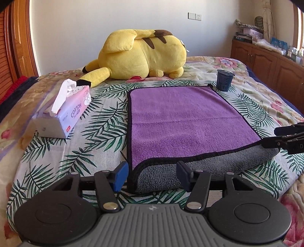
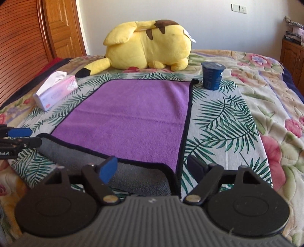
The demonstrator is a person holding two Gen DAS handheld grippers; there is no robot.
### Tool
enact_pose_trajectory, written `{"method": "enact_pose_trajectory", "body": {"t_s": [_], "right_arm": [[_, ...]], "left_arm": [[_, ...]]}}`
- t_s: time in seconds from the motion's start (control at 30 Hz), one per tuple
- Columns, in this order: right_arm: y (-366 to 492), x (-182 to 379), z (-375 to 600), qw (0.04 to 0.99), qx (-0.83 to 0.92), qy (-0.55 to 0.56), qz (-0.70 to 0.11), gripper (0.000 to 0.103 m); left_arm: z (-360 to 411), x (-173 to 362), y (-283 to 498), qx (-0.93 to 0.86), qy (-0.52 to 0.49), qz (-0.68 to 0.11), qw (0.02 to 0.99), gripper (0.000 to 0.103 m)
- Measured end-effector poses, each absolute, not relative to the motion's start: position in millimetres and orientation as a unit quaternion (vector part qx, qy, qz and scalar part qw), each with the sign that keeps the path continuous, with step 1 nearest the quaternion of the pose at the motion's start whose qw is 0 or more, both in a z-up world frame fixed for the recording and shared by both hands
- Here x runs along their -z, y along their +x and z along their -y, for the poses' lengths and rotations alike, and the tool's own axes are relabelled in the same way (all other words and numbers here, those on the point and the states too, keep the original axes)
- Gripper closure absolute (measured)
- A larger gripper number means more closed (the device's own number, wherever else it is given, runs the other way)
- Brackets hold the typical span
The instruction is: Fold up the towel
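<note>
Towel (image 1: 182,121), purple face up with black trim, lies flat on the leaf-print cloth (image 1: 98,121) that covers the near part of the bed (image 1: 262,98); its near edge is turned up, showing the grey underside. Landmark for all places: the towel.

Left claw (image 1: 151,175): fingers apart, straddling the towel's near left corner, nothing clamped. Right claw (image 2: 152,167): fingers apart, astride the near right corner, nothing clamped.

Beyond the towel's far edge: yellow plush toy (image 1: 144,55) lying on a floral quilt (image 1: 224,62). Just past the far right corner: 1 dark blue cup (image 2: 211,76), upright, on the leaf-print cloth. Left of the towel, apart from it: 1 tissue pack (image 1: 62,112), a sheet pulled up.

Room: white wall (image 1: 95,20) behind the toy, with a switch plate and socket (image 1: 194,16). Wooden door (image 2: 60,28) far left of the towel; wooden cabinet (image 1: 266,60) with clutter on top far right.
</note>
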State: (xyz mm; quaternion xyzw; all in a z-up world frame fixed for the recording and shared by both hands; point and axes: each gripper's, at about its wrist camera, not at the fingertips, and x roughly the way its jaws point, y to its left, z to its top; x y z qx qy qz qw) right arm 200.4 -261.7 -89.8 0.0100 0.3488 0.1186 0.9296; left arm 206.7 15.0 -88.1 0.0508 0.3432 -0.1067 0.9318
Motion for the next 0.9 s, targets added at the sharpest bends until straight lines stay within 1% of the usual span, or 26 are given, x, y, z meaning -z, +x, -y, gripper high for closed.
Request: {"method": "enact_pose_trajectory", "body": {"t_s": [0.17,0.3,0.7,0.77,0.8,0.87,0.9], "right_arm": [[207,96,266,0.921,-0.121,0.016,-0.370,0.026],[210,100,267,0.915,-0.126,0.020,-0.384,0.034],[212,101,269,0.901,-0.146,0.033,-0.406,0.039],[212,101,268,0.900,-0.148,0.033,-0.408,0.041],[211,101,267,0.901,-0.148,0.030,-0.408,0.041],[211,101,267,0.901,-0.149,0.026,-0.406,0.043],[211,100,267,0.902,-0.149,0.026,-0.405,0.044]], "left_arm": [[-19,93,213,0.111,0.037,-0.353,0.928,0.073],[-23,95,217,0.111,0.026,-0.357,0.927,0.077],[-24,99,219,0.112,0.029,-0.370,0.922,0.077],[-24,100,219,0.117,0.026,-0.371,0.921,0.080],[-24,100,219,0.117,0.026,-0.370,0.921,0.085],[-24,100,218,0.115,0.028,-0.367,0.923,0.091],[-24,99,218,0.115,0.028,-0.366,0.923,0.097]]}}
